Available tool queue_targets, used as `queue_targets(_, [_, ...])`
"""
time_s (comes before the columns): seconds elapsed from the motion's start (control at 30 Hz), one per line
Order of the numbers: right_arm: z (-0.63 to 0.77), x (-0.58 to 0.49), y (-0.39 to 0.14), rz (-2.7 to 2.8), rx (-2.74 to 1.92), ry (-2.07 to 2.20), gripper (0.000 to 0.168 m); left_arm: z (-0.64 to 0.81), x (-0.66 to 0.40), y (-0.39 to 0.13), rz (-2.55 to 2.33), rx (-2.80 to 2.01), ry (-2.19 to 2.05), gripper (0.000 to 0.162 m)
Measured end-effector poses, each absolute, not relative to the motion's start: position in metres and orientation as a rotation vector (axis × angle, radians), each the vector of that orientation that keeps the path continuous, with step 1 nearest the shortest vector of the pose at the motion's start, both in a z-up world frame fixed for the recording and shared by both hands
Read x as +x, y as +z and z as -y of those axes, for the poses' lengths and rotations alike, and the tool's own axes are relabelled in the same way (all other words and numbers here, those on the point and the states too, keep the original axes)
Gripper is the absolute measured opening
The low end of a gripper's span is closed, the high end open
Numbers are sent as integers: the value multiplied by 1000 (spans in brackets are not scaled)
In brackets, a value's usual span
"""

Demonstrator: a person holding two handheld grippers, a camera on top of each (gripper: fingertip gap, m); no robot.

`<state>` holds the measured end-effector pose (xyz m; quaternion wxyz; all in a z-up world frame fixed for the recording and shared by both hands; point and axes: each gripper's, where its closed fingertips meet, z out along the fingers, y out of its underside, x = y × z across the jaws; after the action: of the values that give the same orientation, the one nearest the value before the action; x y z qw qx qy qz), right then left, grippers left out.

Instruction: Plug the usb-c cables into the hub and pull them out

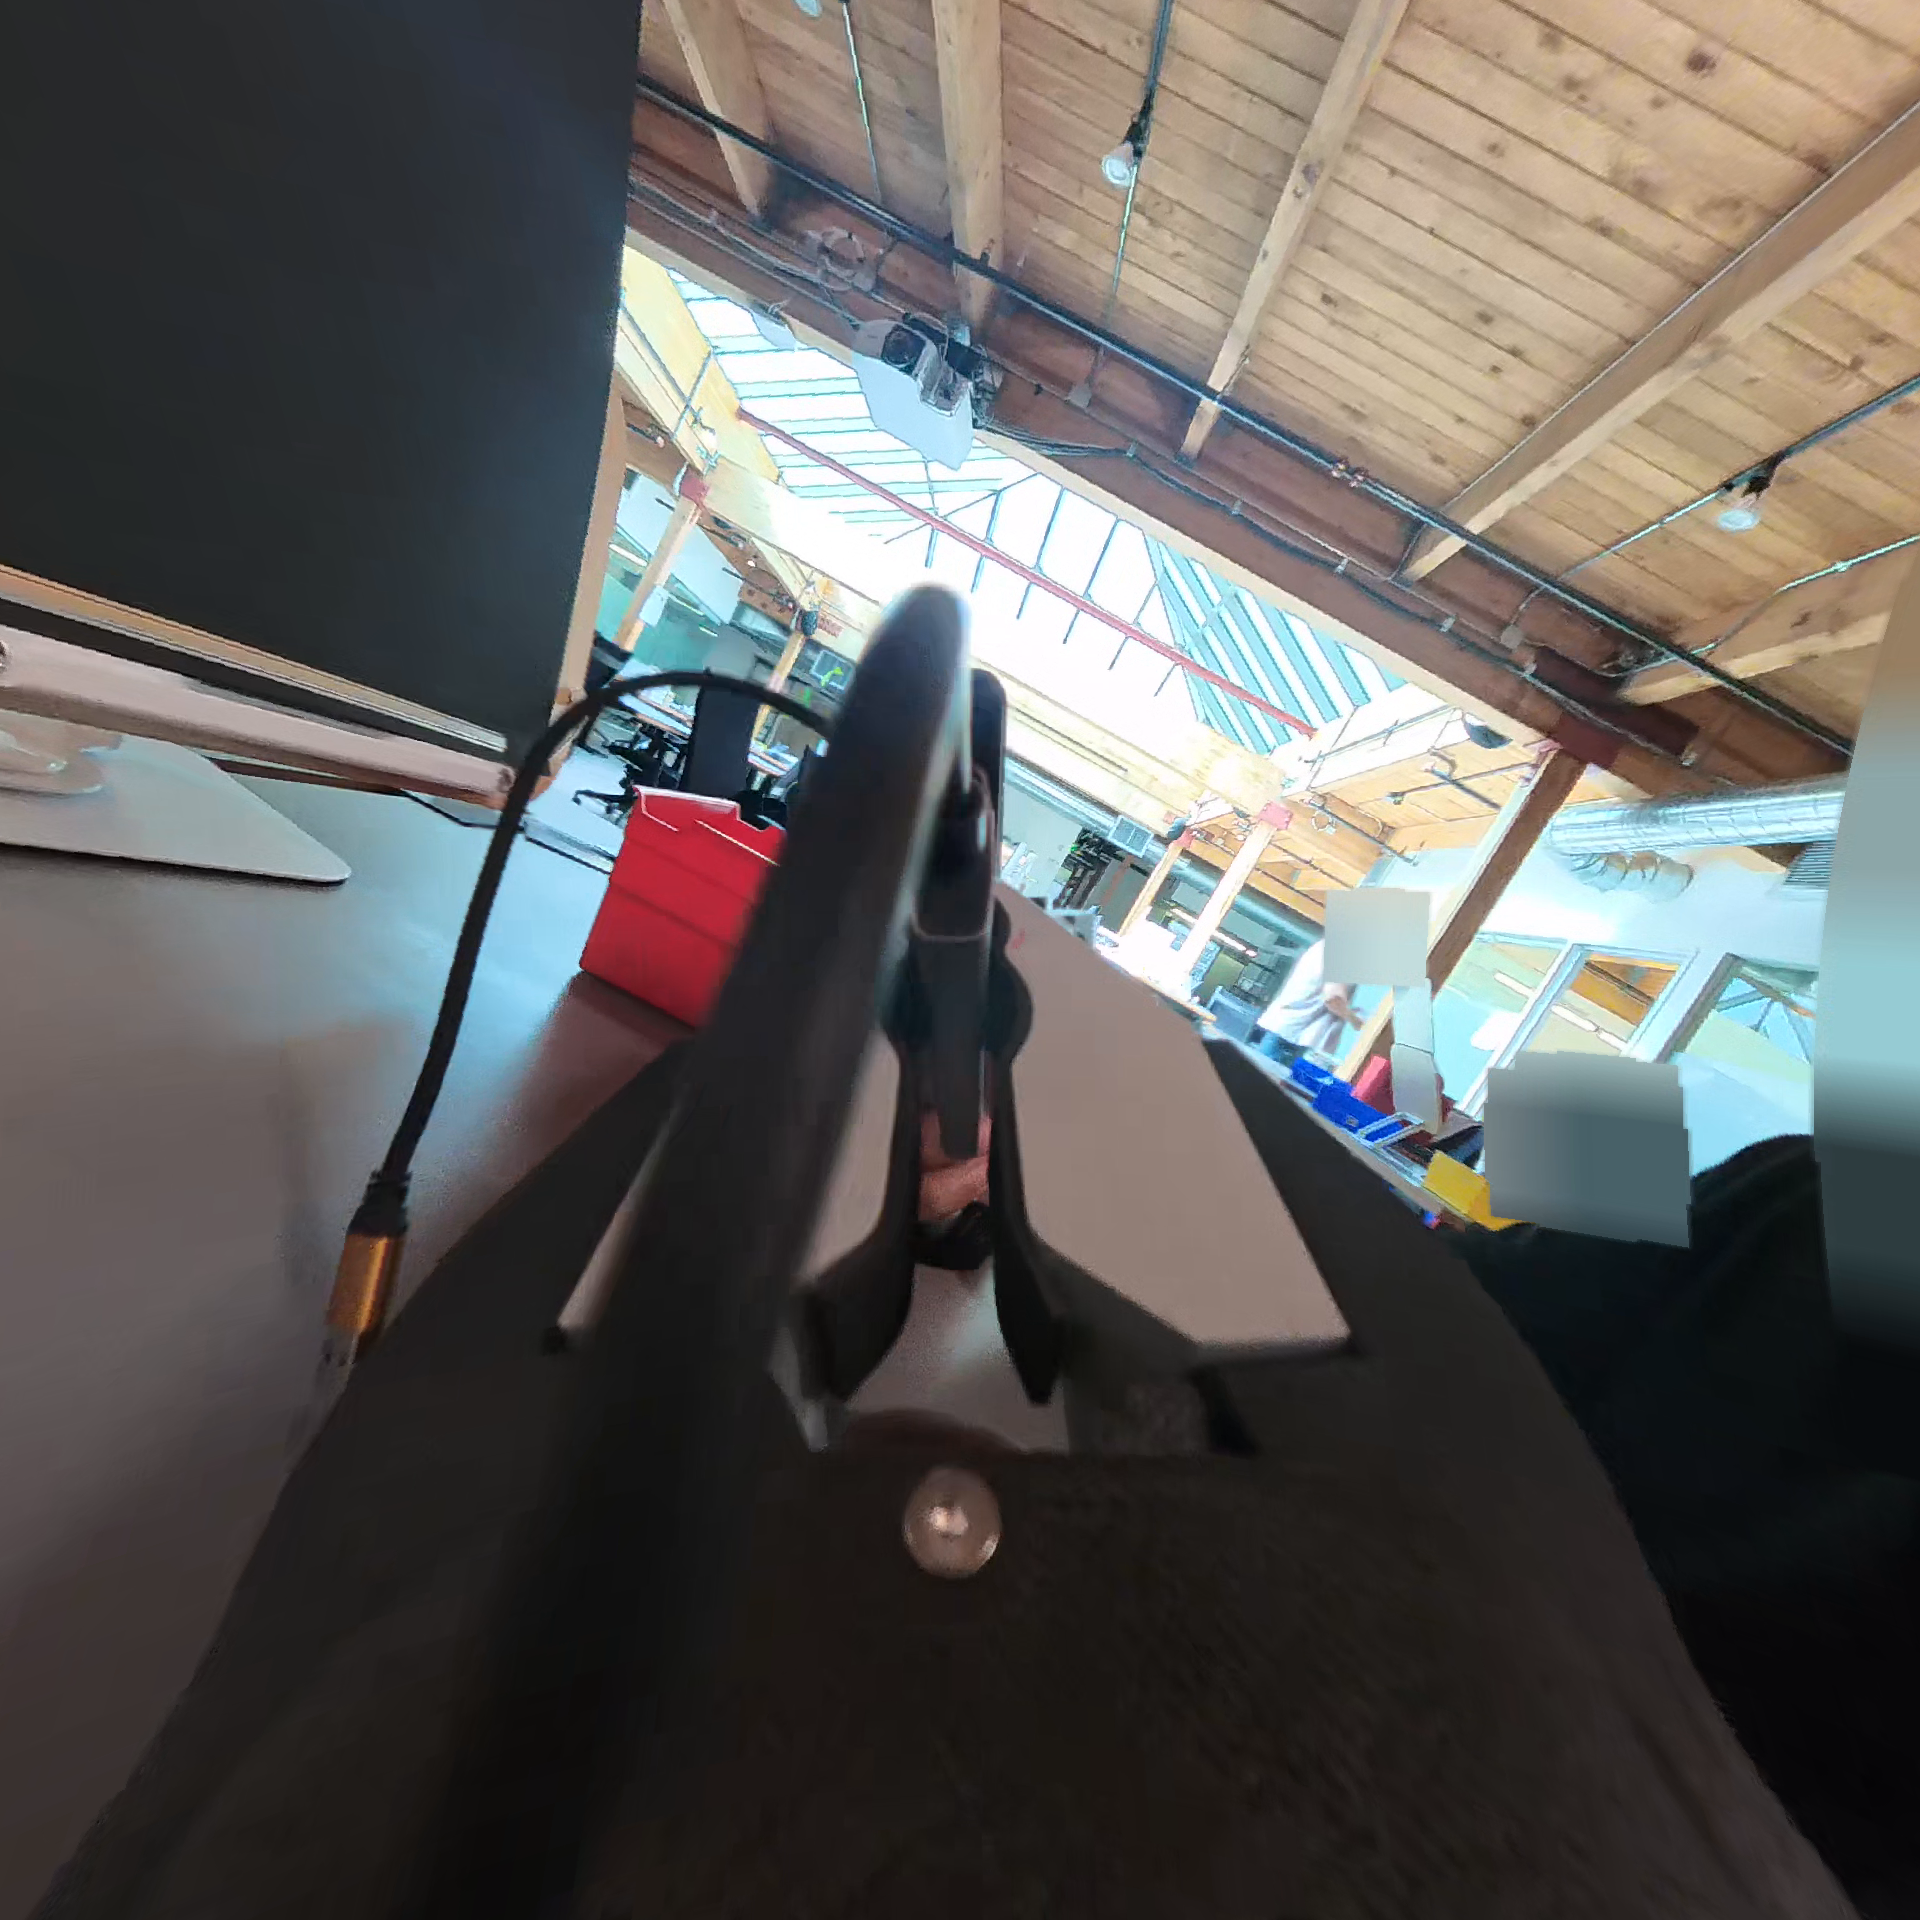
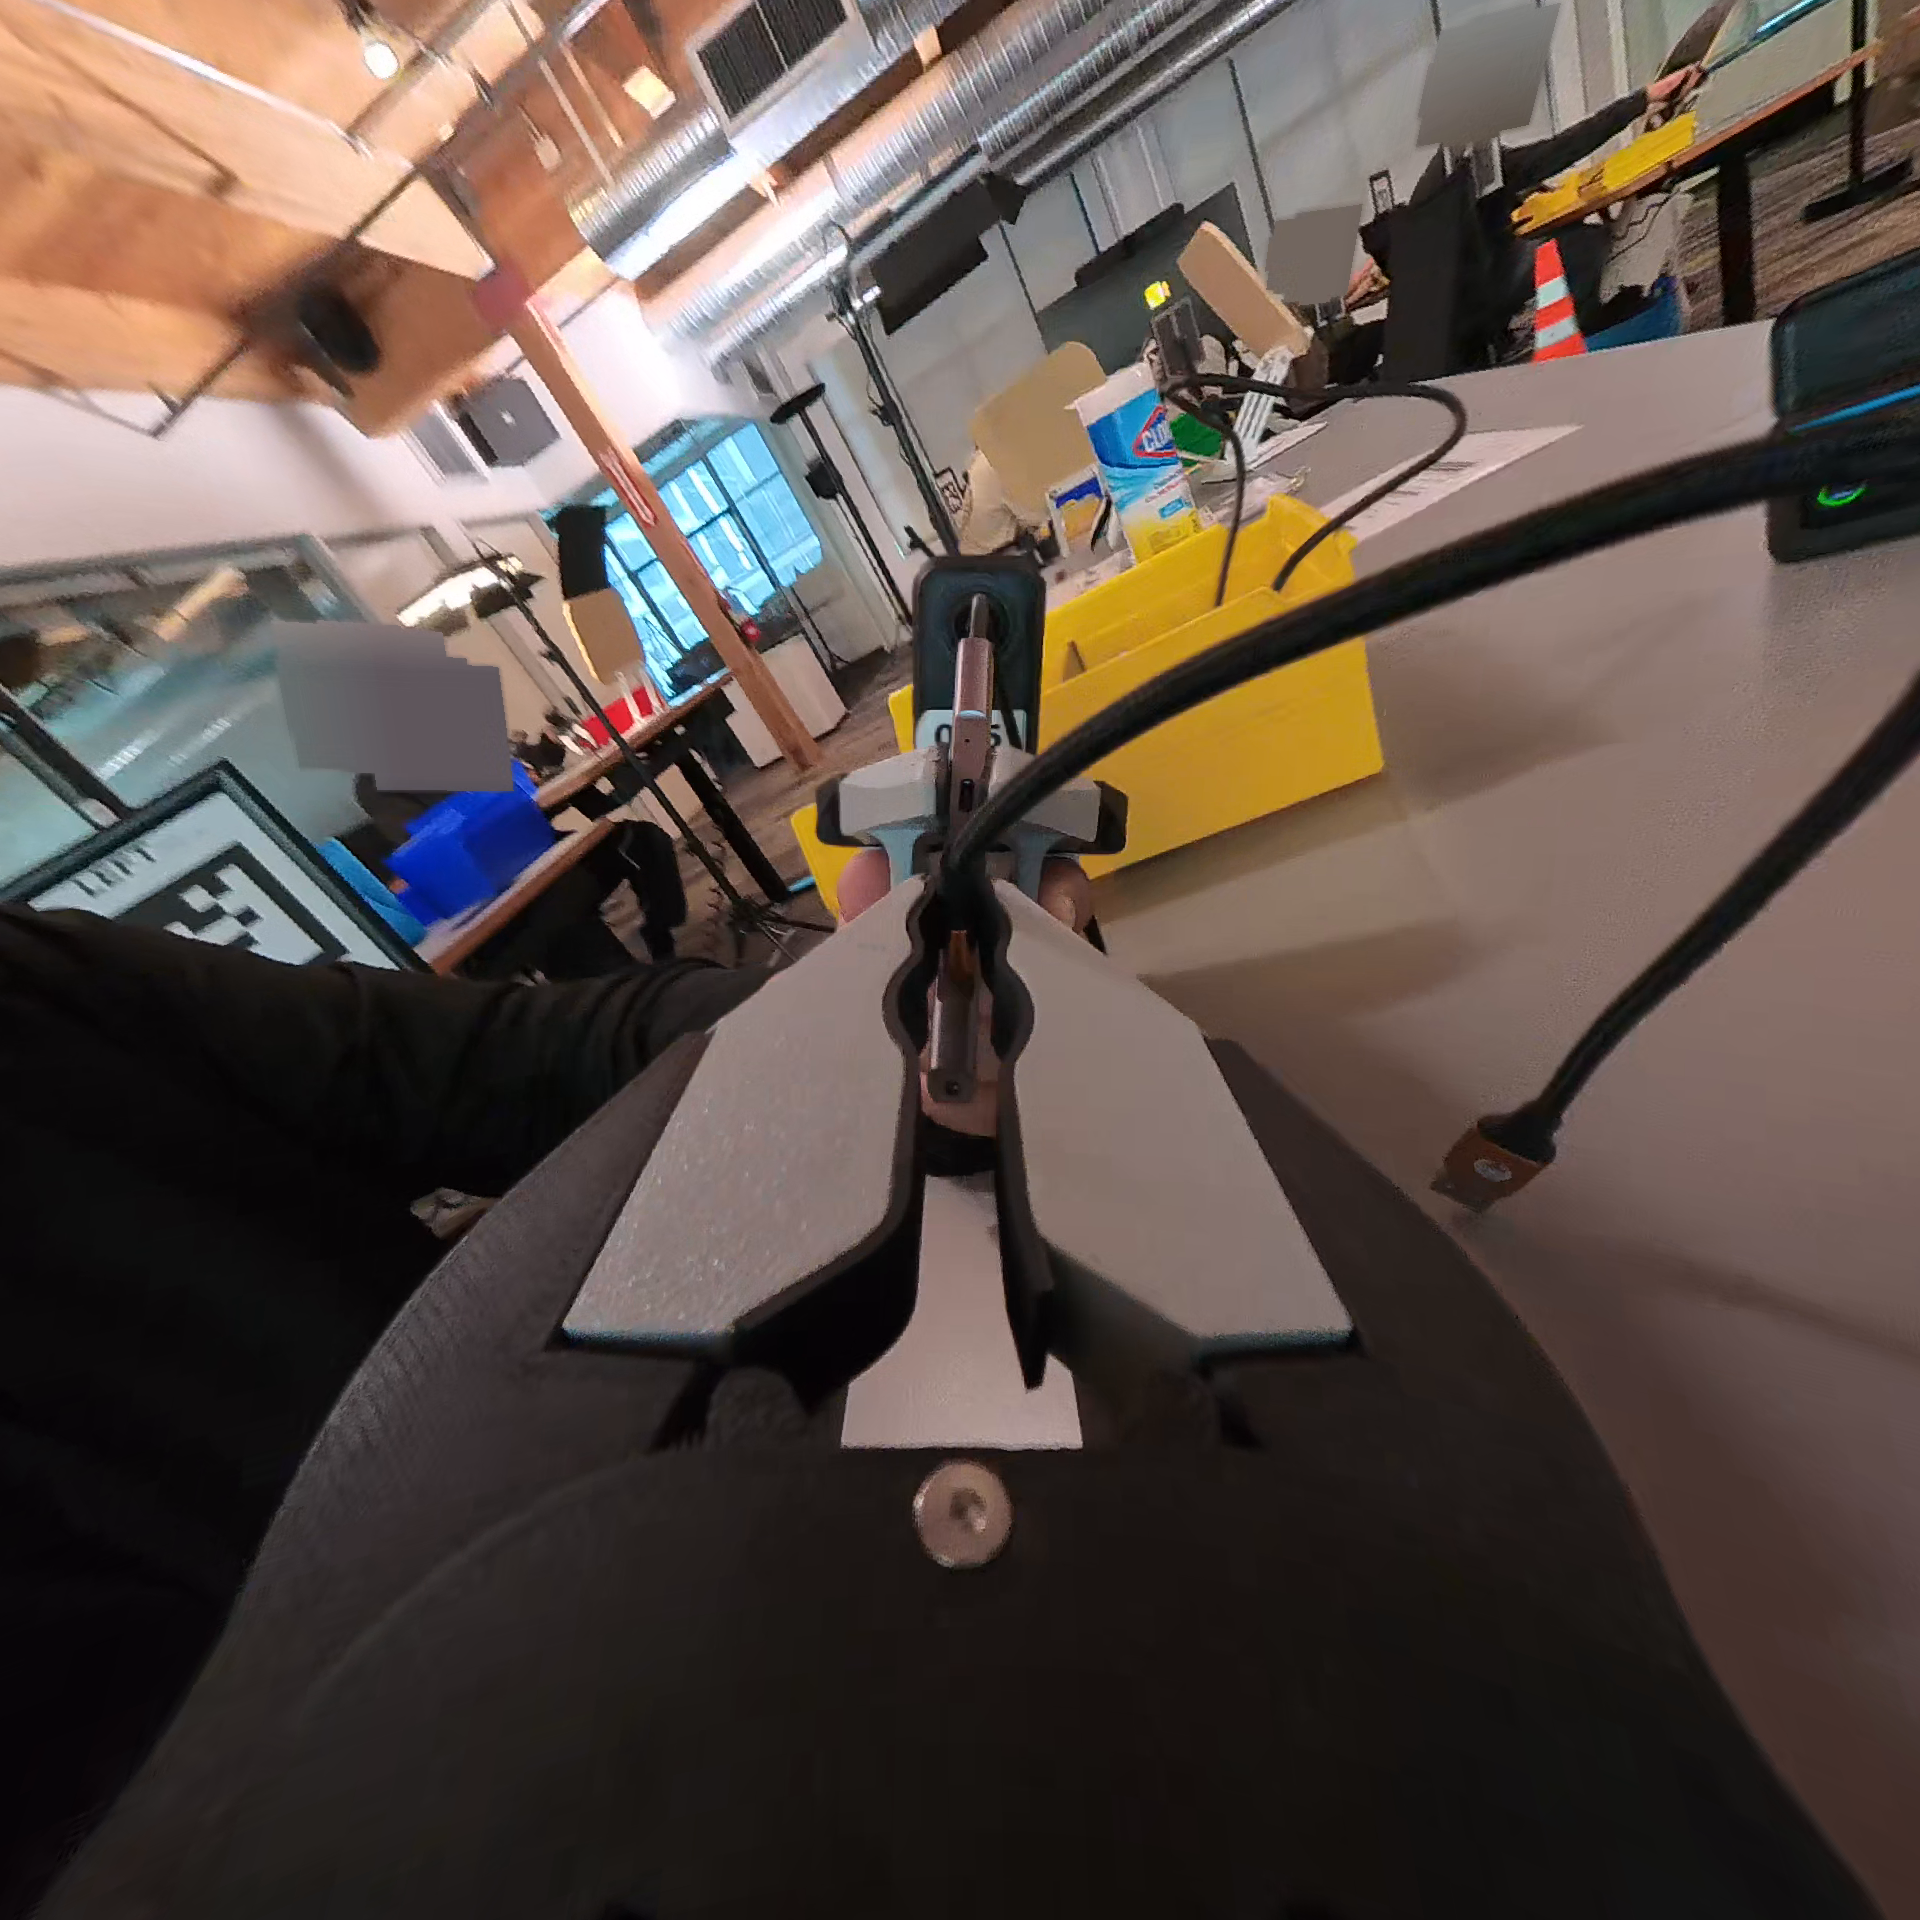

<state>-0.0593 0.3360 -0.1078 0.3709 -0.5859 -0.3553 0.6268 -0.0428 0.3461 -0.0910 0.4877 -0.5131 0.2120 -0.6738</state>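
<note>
My left gripper [image 1: 961,1039] is shut on the thin grey hub [image 1: 951,966], held edge-on above the table. In the right wrist view the hub [image 2: 968,717] sits in the left gripper [image 2: 966,821], which faces me. My right gripper [image 2: 954,914] is shut on the plug [image 2: 951,1029] of a thick black cable [image 2: 1351,613], right at the hub's near end. Whether the plug is seated is hidden. A second black cable's gold plug [image 2: 1486,1174] lies loose on the table. A gold-plugged cable also lies loose in the left wrist view [image 1: 364,1278].
A monitor [image 1: 291,312] on a silver stand [image 1: 156,821] and a red bin [image 1: 675,914] stand on the grey table. A yellow bin [image 2: 1195,675], a wipes canister [image 2: 1132,457] and a black device [image 2: 1849,416] are on the right. A black sleeve [image 2: 312,1039] is at left. The tips of both grippers are at nearly the same place.
</note>
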Motion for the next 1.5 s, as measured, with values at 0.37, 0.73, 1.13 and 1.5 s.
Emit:
queue_targets(0.37, [-339,-55,-111,919,-1492,1579,3,-353,-53,-87,-426,-1218,-1675,2])
queue_targets(0.73, [-346,-57,-114,865,-1488,1577,4,-362,-55,-90,-355,-1239,-1668,3])
queue_targets(1.13, [-351,-59,-115,830,-1461,1507,5,-365,-53,-95,-351,-1268,-1633,2])
queue_targets(1.5, [-358,-53,-111,758,-1458,1509,2,-365,-46,-100,-387,-1306,-1582,6])
